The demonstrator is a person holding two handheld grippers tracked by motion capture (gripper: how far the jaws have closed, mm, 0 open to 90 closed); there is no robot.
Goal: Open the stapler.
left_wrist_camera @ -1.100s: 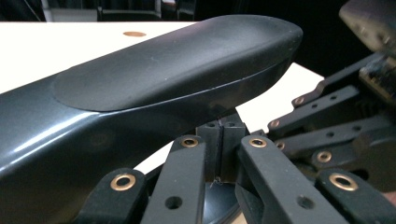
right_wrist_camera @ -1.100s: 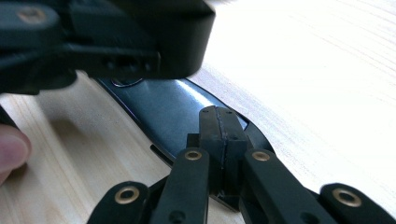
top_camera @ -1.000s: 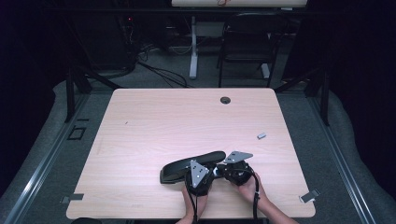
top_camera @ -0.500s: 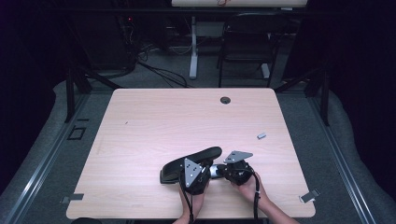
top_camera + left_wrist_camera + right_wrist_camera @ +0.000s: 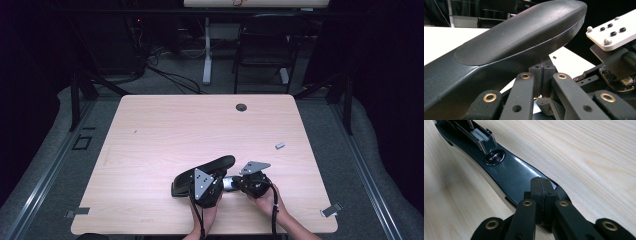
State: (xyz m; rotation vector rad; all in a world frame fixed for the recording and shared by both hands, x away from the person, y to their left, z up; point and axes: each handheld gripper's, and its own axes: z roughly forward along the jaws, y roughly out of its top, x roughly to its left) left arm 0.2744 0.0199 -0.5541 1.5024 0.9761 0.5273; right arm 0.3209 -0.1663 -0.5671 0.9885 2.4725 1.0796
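Black stapler (image 5: 200,175) lies on the table (image 5: 165,130), near the front edge, lengthwise left to right, with both grippers at its right end. Left gripper (image 5: 541,82): jaws clenched flat together, nothing between the pads; the stapler's rounded top arm (image 5: 519,37) rises just above and beyond the tips, whether it touches them I cannot tell. Right gripper (image 5: 541,192): jaws also clenched pad to pad, holding nothing, tips resting on or just over the narrow near end of the stapler's base (image 5: 509,175).

Stapler body is dark, smooth plastic; top arm matte with a fine speckle, long and bulging like a boat hull. Base is glossy, tapering, with a small oval metal plate (image 5: 494,158) set in it and the silver metal staple channel (image 5: 480,135) raised above that plate. Table is pale wood-grain laminate.

Around the stapler: a small grey block (image 5: 280,145) lies well apart to its right, a round dark hole (image 5: 241,107) sits far behind it near the table's back edge. In the left gripper view the other gripper's grey plate (image 5: 614,30) stands close at the right.
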